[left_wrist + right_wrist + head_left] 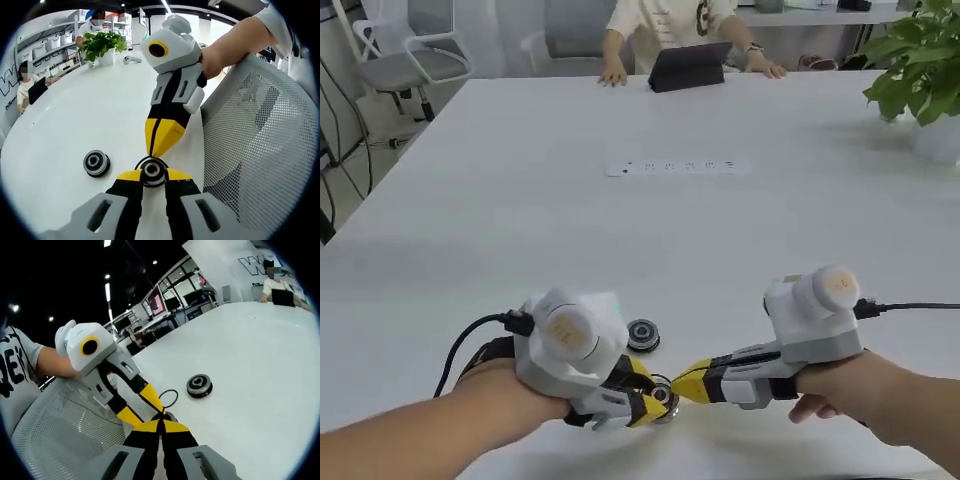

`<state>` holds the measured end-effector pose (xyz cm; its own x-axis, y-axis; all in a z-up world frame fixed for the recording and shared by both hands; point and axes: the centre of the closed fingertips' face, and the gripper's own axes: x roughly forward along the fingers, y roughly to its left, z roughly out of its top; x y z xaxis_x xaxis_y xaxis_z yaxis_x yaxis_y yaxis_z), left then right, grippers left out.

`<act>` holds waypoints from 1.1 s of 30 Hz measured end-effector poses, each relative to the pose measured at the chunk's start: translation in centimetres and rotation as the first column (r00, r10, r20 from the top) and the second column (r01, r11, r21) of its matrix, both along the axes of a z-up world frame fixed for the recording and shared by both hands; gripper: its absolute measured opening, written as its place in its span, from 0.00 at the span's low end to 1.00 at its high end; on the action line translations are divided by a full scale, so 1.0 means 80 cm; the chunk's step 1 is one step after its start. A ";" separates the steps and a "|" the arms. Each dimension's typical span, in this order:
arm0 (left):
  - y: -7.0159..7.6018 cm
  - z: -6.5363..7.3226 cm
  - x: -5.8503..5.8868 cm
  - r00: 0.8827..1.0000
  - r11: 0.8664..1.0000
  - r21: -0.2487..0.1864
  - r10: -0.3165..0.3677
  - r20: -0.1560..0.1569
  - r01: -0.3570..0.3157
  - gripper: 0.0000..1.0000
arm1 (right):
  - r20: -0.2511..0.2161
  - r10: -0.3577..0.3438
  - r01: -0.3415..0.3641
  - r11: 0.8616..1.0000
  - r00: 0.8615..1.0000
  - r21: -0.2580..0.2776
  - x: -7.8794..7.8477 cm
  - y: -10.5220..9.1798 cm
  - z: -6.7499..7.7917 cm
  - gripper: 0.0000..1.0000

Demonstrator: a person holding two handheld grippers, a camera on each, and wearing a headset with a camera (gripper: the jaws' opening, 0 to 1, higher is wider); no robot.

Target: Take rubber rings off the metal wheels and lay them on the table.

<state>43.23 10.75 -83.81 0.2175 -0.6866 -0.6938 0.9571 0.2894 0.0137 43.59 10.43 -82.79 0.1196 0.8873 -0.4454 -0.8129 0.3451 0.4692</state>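
Left gripper (152, 176) and right gripper (161, 424) meet at a wheel (152, 169) on the table (620, 230).
The left jaws clamp the wheel's sides; the right jaws are pressed together, tip touching its rim. A second wheel (96, 163) lies near, untouched.

Matched pair, left gripper (654, 396) and right gripper (682, 386): pale grey-white shells with slotted side plates, black jaw arms, and yellow wedge-shaped tips split by a thin black seam. Plugged into the rear of each shell, a thin black lead: left cable (470, 342), right cable (910, 305). Worn above bare forearms, a white short-sleeved T-shirt (21, 346) with bold dark lettering on the chest.
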 end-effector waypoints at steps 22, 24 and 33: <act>0.025 0.040 -0.002 0.998 0.995 -0.073 0.061 -0.030 -0.063 0.28 | -0.011 -0.032 0.032 0.998 0.999 0.049 0.009 -0.001 0.016 0.00; 0.029 0.044 -0.001 0.997 0.994 -0.083 0.074 -0.031 -0.076 0.30 | -0.010 -0.034 0.035 0.998 0.999 0.055 0.011 0.000 0.019 0.00; 0.050 0.063 0.008 0.993 0.986 -0.114 0.120 -0.009 -0.120 0.36 | -0.005 -0.044 0.044 0.996 0.999 0.072 0.015 0.001 0.031 0.00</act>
